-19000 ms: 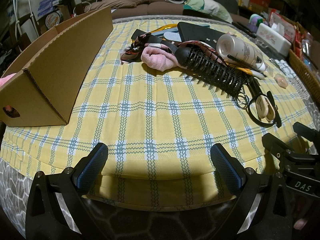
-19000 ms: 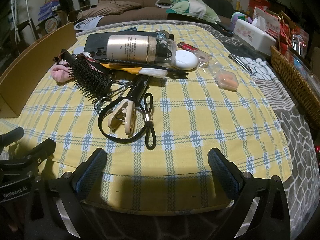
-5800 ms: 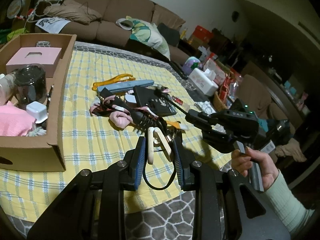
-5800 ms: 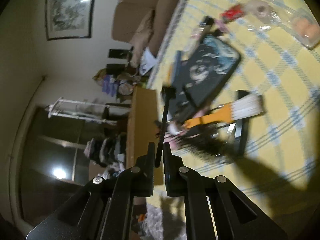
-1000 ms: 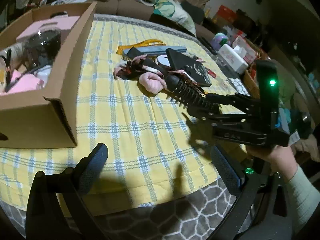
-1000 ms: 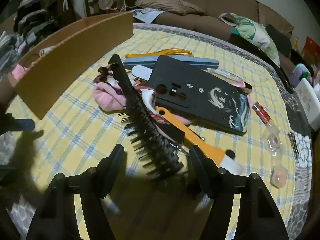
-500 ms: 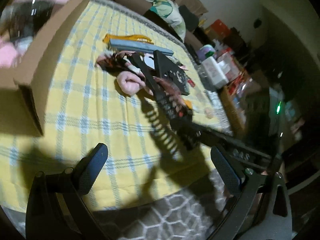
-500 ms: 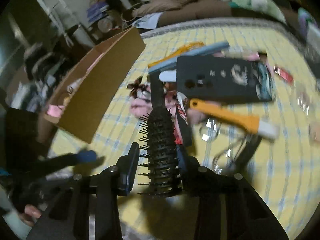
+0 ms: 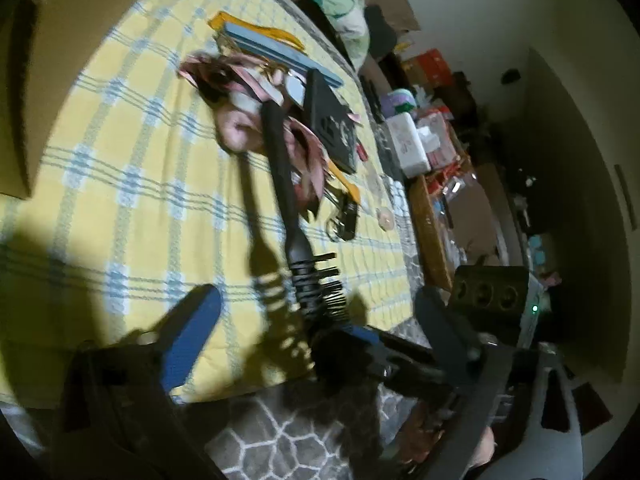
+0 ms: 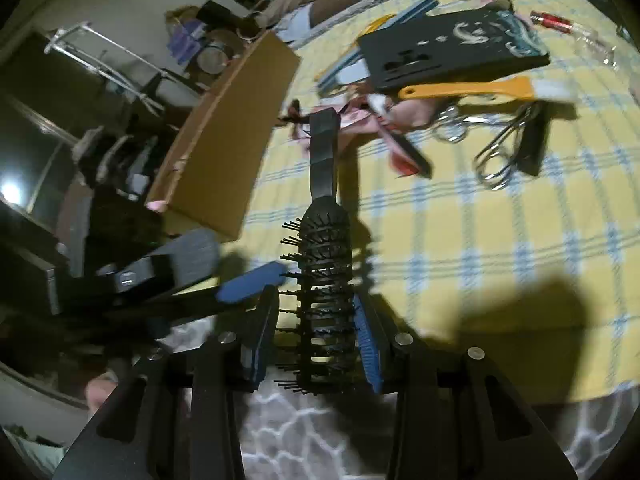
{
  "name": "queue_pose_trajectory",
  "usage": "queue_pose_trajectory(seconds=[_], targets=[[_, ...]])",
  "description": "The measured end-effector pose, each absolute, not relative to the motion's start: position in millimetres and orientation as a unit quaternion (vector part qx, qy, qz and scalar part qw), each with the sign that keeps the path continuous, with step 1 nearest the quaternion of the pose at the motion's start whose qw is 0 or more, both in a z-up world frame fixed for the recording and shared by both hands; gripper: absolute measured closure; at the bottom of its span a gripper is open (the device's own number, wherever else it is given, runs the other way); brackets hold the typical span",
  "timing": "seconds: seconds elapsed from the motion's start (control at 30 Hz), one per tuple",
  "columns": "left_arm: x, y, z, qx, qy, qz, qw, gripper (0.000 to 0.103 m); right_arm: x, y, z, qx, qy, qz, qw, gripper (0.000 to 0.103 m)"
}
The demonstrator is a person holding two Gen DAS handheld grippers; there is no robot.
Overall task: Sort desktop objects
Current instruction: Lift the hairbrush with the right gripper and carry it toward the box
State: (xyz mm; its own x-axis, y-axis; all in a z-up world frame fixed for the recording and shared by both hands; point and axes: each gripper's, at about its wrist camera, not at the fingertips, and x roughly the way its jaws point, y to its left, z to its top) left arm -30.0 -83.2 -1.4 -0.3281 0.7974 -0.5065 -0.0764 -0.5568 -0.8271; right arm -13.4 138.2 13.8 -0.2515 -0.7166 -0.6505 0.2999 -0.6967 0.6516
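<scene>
My right gripper (image 10: 316, 320) is shut on the bristle head of a black hairbrush (image 10: 326, 248) and holds it above the yellow checked tablecloth (image 10: 500, 240), handle pointing away. In the left wrist view the hairbrush (image 9: 284, 184) crosses the middle, held by the right gripper (image 9: 340, 340). My left gripper (image 9: 280, 320) is open and empty near the table's front edge; one blue pad (image 9: 192, 332) shows. The cardboard box (image 10: 228, 132) stands at the left.
On the cloth lie a black board (image 10: 452, 56), an orange-handled brush (image 10: 472, 90), scissors (image 10: 504, 148), pink cloth (image 9: 240, 128) and a blue strip (image 9: 280, 52). A wicker basket (image 9: 428, 224) and boxes stand at the right. A patterned grey cover (image 10: 312, 420) hangs below.
My right gripper has lifted the hairbrush off the pile and brought it toward the table's front edge. My left gripper has tilted and moved close beside the right one.
</scene>
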Motion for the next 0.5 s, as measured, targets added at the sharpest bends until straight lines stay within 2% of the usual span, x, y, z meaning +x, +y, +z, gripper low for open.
queue_pose_trajectory(seconds=[0.03, 0.1, 0.2, 0.33, 0.5], targets=[[-29.8, -81.2, -2.3, -0.498, -0.365, 0.726, 0.305, 0.034, -11.7, 137.0, 14.9, 0.512, -0.206, -0.763, 0.337, 0.065], [-28.7, -77.0, -1.6, -0.499, -0.36, 0.723, 0.313, 0.046, -8.7, 132.2, 17.0, 0.509, -0.206, -0.761, 0.346, 0.065], [-26.4, -74.1, 6.4, -0.495, -0.346, 0.733, 0.313, 0.049, -2.5, 122.4, 25.2, 0.5, -0.193, -0.766, 0.355, 0.065], [-22.7, -81.7, 23.5, -0.479, -0.344, 0.744, 0.314, 0.068, 4.5, 118.4, 41.3, 0.477, -0.198, -0.775, 0.364, 0.065], [-13.1, -92.3, 50.4, -0.456, -0.337, 0.754, 0.332, 0.068, 15.5, 107.5, 62.8, 0.456, -0.207, -0.778, 0.38, 0.065]])
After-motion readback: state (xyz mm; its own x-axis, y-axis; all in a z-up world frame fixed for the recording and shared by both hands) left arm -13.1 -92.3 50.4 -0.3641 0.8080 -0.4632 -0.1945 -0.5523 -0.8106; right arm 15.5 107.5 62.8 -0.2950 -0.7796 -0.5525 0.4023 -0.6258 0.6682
